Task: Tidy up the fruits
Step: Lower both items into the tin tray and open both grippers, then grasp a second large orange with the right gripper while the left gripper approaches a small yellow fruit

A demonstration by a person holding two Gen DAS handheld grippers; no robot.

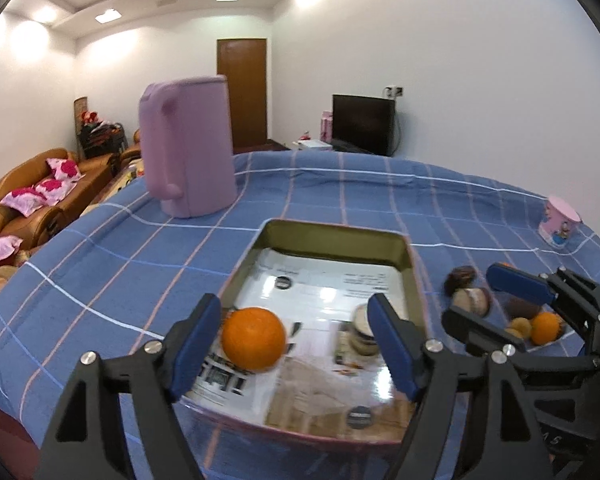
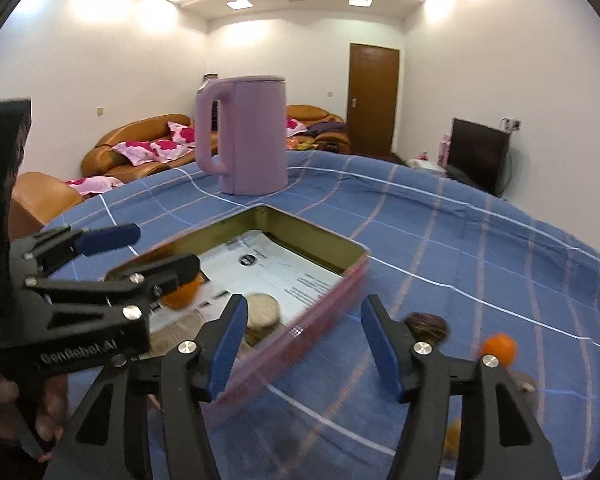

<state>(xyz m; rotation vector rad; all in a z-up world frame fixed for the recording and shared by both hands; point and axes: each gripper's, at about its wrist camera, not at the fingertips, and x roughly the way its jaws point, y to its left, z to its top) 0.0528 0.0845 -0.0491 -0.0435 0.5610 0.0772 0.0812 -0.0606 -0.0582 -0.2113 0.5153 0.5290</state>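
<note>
Blue checked cloth (image 1: pixel 100 264) covers the table where we work, with a pink kettle (image 1: pixel 188 148) standing well beyond our claws and a brown sofa (image 2: pixel 140 152) against the far wall. Our left gripper (image 1: pixel 296 344) hangs with its jaws apart over a shallow tin tray (image 1: pixel 336 232), and an orange (image 1: pixel 254 338) rests on the tray floor between them, near the left pad but not pressed by either one. Our right gripper (image 2: pixel 304 350) is also spread apart with nothing clamped, poised over the tray's right rim, with a tan-and-brown round fruit (image 2: pixel 262 316) lying in the tray just beyond its left pad and more fruit (image 1: pixel 540 322) on the cloth to its right.
</note>
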